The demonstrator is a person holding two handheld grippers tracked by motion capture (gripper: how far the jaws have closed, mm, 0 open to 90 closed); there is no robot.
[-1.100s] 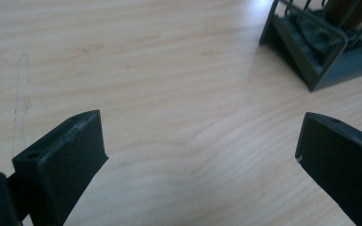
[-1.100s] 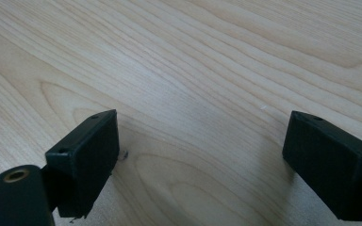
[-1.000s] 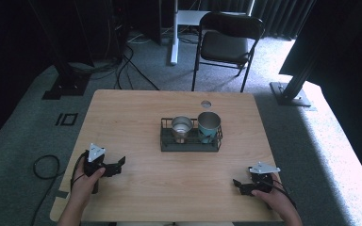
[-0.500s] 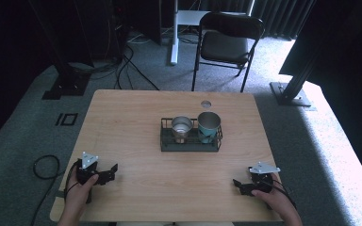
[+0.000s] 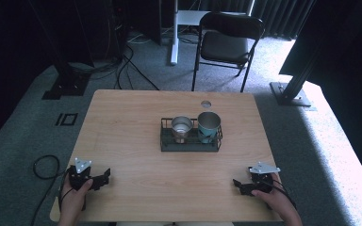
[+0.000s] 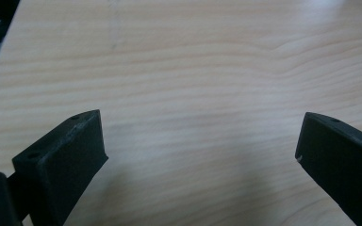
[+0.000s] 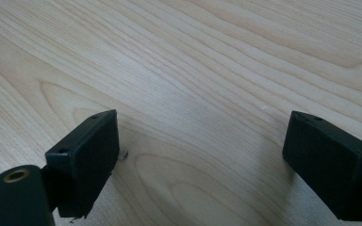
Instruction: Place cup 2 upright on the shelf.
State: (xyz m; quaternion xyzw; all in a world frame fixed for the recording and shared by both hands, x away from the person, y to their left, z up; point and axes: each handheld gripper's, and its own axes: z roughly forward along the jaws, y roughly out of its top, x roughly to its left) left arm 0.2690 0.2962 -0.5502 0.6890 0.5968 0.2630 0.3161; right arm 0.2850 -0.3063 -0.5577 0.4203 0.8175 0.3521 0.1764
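Bare worktop (image 5: 136,132) is lying open between both near corners and the middle. There a wire rack (image 5: 190,141) is standing in the way, carrying a steel cup (image 5: 182,126) and a teal cup (image 5: 209,124) side by side.

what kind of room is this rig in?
Probably a lab or recording studio, not a home: dark curtains line the back, cables trail over grey carpet, and a folding chair faces a lone wooden table holding a wire rack with two cups.
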